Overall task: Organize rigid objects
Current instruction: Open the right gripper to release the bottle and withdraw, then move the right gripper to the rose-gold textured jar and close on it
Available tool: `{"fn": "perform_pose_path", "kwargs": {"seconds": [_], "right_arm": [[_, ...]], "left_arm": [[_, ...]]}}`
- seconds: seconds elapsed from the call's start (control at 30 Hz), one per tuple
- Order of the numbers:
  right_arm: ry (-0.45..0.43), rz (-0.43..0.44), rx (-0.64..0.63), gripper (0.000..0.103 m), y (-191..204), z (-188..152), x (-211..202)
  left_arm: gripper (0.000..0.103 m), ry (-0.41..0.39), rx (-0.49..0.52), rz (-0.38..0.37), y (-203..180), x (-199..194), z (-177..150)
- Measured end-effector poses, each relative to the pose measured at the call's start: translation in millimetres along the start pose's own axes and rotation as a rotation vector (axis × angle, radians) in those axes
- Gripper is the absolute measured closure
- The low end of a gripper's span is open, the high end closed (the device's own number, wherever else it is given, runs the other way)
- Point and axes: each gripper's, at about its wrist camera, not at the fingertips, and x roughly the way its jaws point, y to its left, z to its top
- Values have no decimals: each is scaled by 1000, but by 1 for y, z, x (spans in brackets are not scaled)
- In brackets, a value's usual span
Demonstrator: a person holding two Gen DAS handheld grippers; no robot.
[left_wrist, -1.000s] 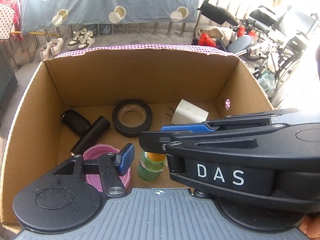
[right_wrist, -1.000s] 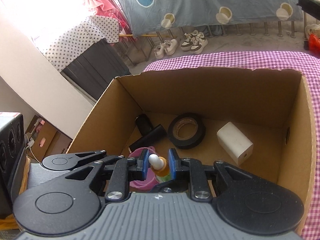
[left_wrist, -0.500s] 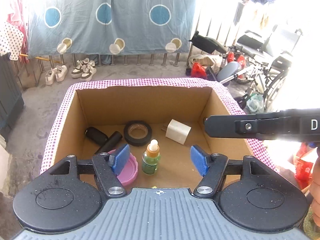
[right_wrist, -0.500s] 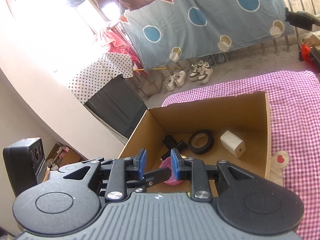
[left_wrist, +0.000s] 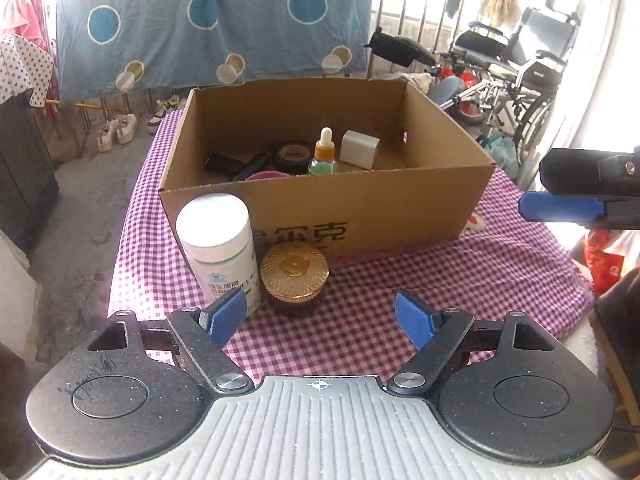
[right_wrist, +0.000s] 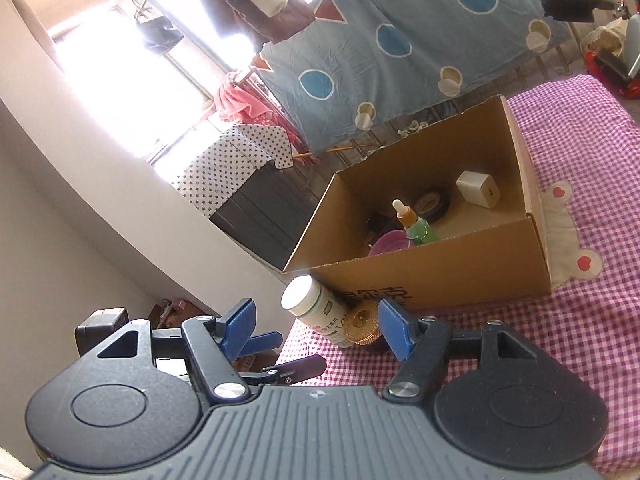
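Observation:
An open cardboard box (left_wrist: pixel 320 204) stands on the checked cloth. Inside it are a dropper bottle (left_wrist: pixel 323 154), upright, a white charger (left_wrist: pixel 359 149), a black tape roll (left_wrist: pixel 293 155), dark cylinders (left_wrist: pixel 224 164) and a pink lid (left_wrist: pixel 266 176). A white pill bottle (left_wrist: pixel 218 244) and a gold-lidded jar (left_wrist: pixel 294 274) stand outside, against the box's front wall. My left gripper (left_wrist: pixel 319 318) hovers just before them, jaws opening, nothing between them. My right gripper (right_wrist: pixel 316 326) is back from the box (right_wrist: pixel 440 280), jaws opening and empty. The white bottle (right_wrist: pixel 316 310) and jar (right_wrist: pixel 362 326) lie farther ahead.
The purple-and-white checked tablecloth (left_wrist: pixel 440 280) ends at the left, with floor below. A dark cabinet (right_wrist: pixel 264 208) stands left of the table. A wheelchair (left_wrist: pixel 512 60) and bikes are at the back right. One finger (left_wrist: pixel 560 207) of the right gripper reaches in from the right.
Both grippers pulled back out of the box. The right one let go of the dropper bottle, which now stands inside. Both jaws widened. The white bottle and gold jar came into view.

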Motion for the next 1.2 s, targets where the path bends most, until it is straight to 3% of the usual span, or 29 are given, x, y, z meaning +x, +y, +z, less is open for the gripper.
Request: {"fn": "perform_pose_path", "kwargs": {"seconds": [0.17, 0.37, 0.7, 0.97, 1.2], "right_arm": [[85, -62, 19, 36, -12, -15, 55], [145, -81, 43, 55, -25, -19, 103], [232, -101, 0, 56, -36, -7, 163], [274, -92, -16, 55, -32, -7, 166], [271, -134, 12, 55, -41, -11, 134]], "left_arm": [[22, -16, 57, 62, -5, 28, -19], [26, -24, 111, 79, -7, 50, -25], [27, 18, 74, 44, 4, 81, -24], [27, 11, 79, 7, -5, 80, -24], [27, 16, 118, -68, -28, 74, -28]]}}
